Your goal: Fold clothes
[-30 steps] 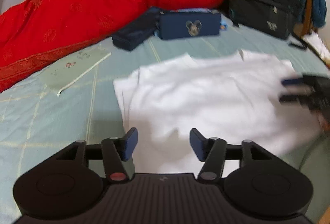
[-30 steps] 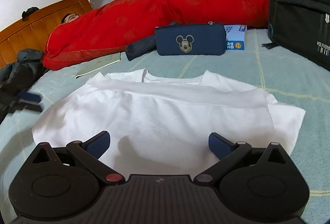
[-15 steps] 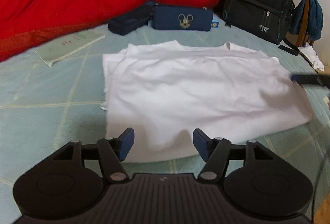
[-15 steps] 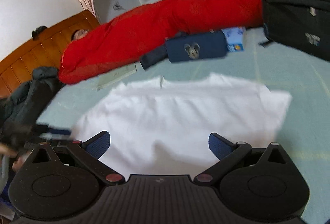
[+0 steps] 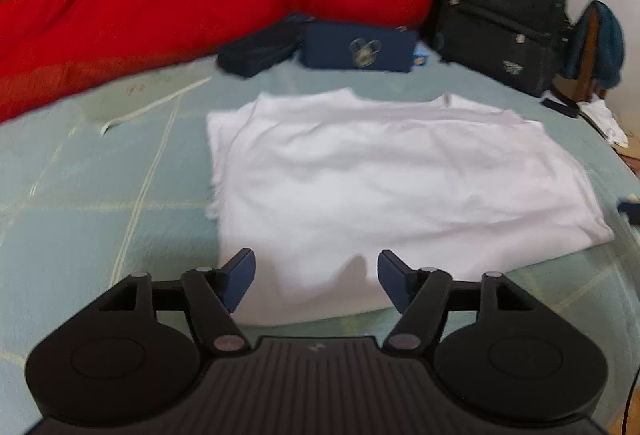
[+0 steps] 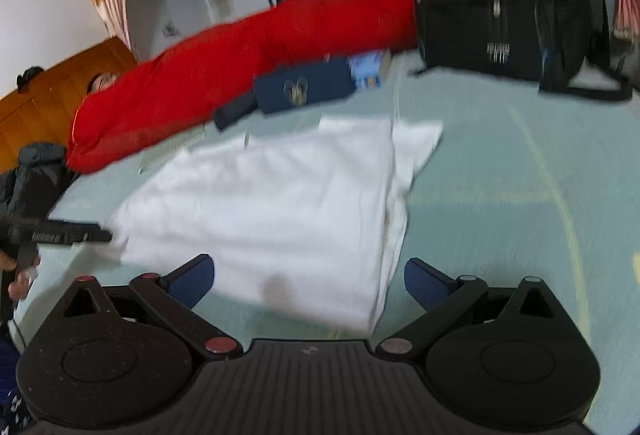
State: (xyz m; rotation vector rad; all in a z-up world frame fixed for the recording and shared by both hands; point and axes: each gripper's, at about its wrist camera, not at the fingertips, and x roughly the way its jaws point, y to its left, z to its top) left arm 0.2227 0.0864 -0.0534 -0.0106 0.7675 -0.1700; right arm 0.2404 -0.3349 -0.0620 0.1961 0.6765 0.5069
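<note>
Currently shirt (image 5: pixel 400 187) lies flat mid-frame on bed (image 5: pixel 80 219), left gripper (image 5: pixel 316 281) and right gripper (image 6: pixel 308 283) both spread wide, empty; risk: pinching one layer only would drag the fold apart.

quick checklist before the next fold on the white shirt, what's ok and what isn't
1. Left gripper open, nothing held: ok.
2. Right gripper open, nothing held: ok.
3. White cotton t-shirt lies flat on the pale green checked bedsheet, partly folded: ok.
4. Near hem between the left gripper's fingers: not ok, only in front of them.
5. Navy Mickey pencil case and black backpack clear of the shirt: ok.
6. Hidden wrinkles underneath: cannot tell, pictures are blurred.
</note>
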